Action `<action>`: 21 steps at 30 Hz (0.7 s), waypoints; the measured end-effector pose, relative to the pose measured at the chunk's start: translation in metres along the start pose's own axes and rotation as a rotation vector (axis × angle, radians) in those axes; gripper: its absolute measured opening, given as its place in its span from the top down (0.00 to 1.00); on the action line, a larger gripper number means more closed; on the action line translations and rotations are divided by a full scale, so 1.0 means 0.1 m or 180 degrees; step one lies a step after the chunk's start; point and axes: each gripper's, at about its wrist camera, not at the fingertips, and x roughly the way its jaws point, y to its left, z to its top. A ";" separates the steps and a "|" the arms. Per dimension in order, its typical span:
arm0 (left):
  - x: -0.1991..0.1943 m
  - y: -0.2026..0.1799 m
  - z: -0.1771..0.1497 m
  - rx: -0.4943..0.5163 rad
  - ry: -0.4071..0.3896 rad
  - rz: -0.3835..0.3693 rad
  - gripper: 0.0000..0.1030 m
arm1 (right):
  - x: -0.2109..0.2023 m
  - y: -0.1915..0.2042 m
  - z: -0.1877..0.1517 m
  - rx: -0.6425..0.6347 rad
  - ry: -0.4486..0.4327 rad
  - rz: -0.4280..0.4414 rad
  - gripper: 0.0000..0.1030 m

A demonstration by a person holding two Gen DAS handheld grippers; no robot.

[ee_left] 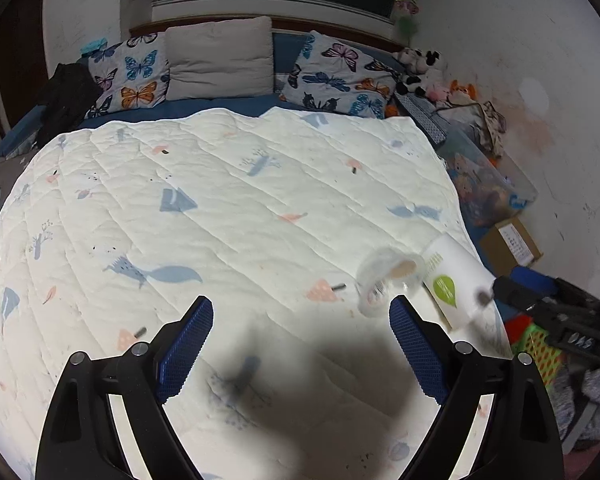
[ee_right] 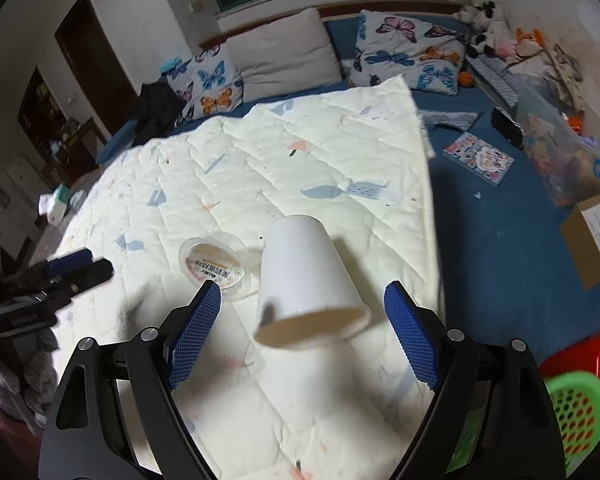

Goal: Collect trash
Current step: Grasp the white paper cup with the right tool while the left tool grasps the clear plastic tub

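The left gripper (ee_left: pixel 301 346), black-framed with blue textured pads, fills the lower part of the left wrist view, its two fingers spread wide with nothing between them, tilted downward. The right gripper (ee_right: pixel 302 334), of the same black and blue build, sits low in the right wrist view, likewise spread wide and angled down. Each also shows in the other's view: the right at the right edge, the left at the left edge.

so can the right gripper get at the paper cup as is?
Probably yes. The right gripper is open, and the paper cup lies on its side on the quilt just ahead between the fingers, nothing blocking. The clear plastic cup sits close beside the left finger and may get nudged.
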 end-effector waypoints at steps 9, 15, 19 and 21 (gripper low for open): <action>0.17 0.00 0.19 -0.0071 0.0084 -0.0066 0.16 | 0.41 0.00 0.04 -0.0073 0.0251 -0.0036 0.26; 0.34 -0.08 0.28 -0.0134 0.0204 -0.0207 0.16 | 0.49 -0.01 -0.03 -0.0130 0.0345 -0.0063 0.32; 0.47 -0.18 0.37 -0.0143 0.0299 -0.0295 0.16 | 0.47 -0.04 -0.05 -0.0097 0.0356 -0.0024 0.32; 0.54 -0.24 0.40 -0.0129 0.0356 -0.0336 0.16 | 0.44 -0.04 -0.07 -0.0082 0.0342 -0.0008 0.33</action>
